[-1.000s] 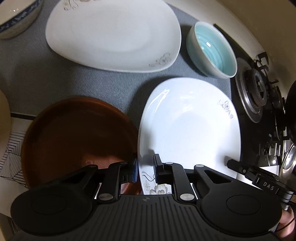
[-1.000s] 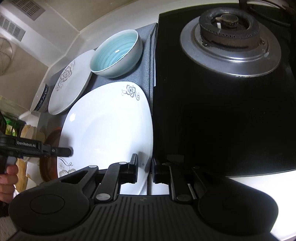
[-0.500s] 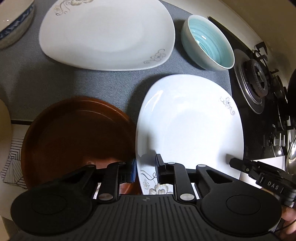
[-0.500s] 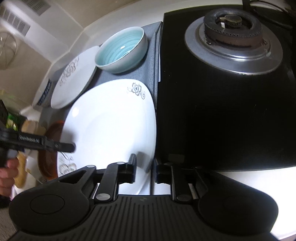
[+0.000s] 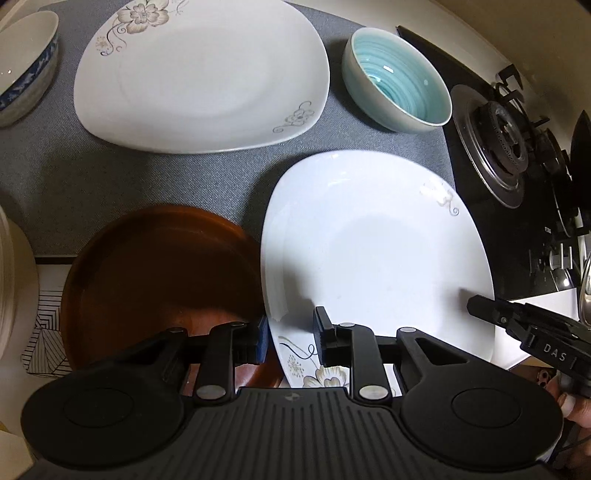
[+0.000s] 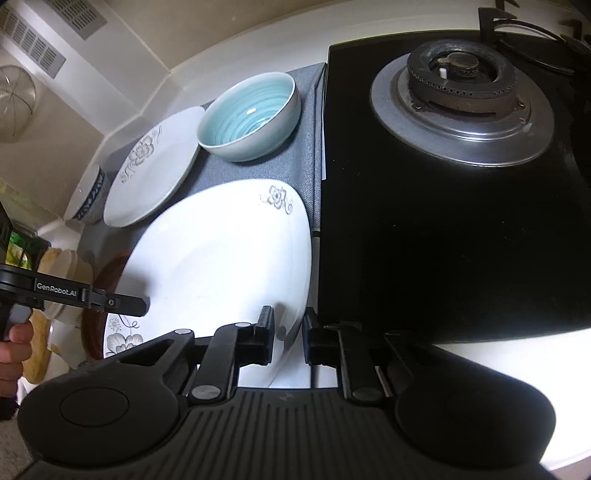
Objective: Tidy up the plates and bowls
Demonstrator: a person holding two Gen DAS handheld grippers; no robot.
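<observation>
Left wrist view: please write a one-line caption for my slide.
Both grippers straddle opposite rims of the near white plate, beside a brown plate and a teal bowl.

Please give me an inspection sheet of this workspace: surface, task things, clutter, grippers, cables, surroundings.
Surface: grey mat on a pale counter.
Job's things: near white plate, its left edge overlapping the brown plate; far white plate; teal bowl; blue-patterned bowl, all upright.
Clutter: patterned paper under the brown plate's left edge.
Grippers: left gripper jaws straddle the near plate's left rim, not closed; right gripper jaws straddle its right rim, open.
Cables: a dark cable behind the burner.
Surroundings: black gas hob right of the mat; wall vent.
</observation>
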